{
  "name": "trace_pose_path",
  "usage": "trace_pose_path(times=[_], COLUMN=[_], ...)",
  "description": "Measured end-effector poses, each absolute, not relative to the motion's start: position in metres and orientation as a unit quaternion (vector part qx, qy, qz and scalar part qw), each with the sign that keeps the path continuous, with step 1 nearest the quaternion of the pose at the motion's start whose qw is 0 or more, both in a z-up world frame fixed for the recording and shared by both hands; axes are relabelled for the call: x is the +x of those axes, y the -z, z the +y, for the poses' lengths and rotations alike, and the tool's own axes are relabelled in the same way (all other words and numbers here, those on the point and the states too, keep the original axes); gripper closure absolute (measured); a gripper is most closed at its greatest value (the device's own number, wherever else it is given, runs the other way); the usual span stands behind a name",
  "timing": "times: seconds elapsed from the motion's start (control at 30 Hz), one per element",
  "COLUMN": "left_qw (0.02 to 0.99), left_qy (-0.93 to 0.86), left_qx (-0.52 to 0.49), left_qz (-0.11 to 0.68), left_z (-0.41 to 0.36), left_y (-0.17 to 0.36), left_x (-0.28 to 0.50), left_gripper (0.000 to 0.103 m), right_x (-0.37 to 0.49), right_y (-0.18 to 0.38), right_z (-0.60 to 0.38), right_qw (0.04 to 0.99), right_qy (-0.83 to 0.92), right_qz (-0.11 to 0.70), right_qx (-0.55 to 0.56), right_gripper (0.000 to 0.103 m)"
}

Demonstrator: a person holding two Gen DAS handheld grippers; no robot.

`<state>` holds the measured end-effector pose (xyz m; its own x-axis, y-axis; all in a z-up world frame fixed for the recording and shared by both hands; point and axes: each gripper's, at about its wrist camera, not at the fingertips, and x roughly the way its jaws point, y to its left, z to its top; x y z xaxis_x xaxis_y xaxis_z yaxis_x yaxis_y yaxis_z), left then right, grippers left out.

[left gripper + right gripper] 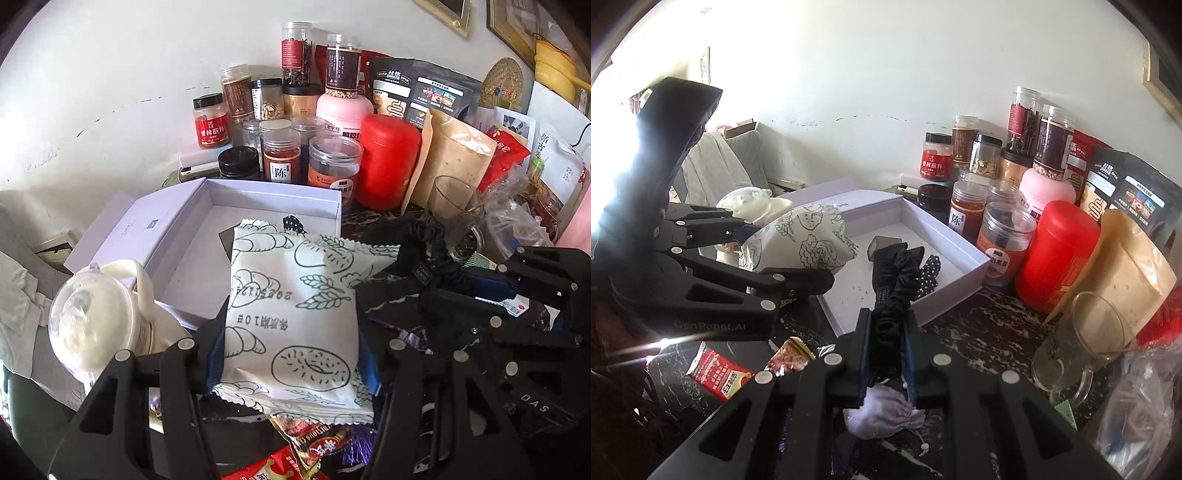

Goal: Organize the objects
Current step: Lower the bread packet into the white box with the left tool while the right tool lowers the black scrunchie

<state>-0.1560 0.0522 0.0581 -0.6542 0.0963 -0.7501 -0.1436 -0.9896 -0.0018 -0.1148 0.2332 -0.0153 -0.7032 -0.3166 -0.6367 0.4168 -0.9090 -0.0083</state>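
- Two held items: crinkled white snack packet, clamped flat in left hand-held gripper.
- Ruffled black fabric scrunchie, pinched by right hand-held gripper, over white cardboard box.

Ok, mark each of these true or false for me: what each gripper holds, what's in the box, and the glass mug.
1. The left gripper grips a white snack packet printed with bread drawings. True.
2. The right gripper has empty jaws. False: they clamp a black fabric scrunchie.
3. The open white cardboard box holds nothing. False: a black polka-dot piece and a small dark item lie inside.
4. The clear glass mug stands upright beside the red canister. True.
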Motion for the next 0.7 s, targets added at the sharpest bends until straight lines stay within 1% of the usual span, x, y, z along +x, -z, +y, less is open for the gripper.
trace_pose_path(times=[0.17, 0.33, 0.7], left_qw=[0.057, 0.023, -0.019], left_qy=[-0.913, -0.918, -0.916], left_qx=[-0.404, -0.395, -0.398], left_qz=[0.023, 0.033, 0.032], left_z=[0.050, 0.045, 0.035], left_y=[-0.061, -0.062, -0.048], left_x=[-0.183, -0.210, -0.250], left_gripper=[0.048, 0.048, 0.048], right_x=[-0.140, -0.163, -0.209], right_y=[0.005, -0.001, 0.004], right_z=[0.233, 0.232, 0.243], right_qw=[0.201, 0.193, 0.200], right_qy=[0.923, 0.928, 0.929], right_qz=[0.093, 0.107, 0.082], right_qx=[0.314, 0.300, 0.300], right_gripper=[0.088, 0.088, 0.088])
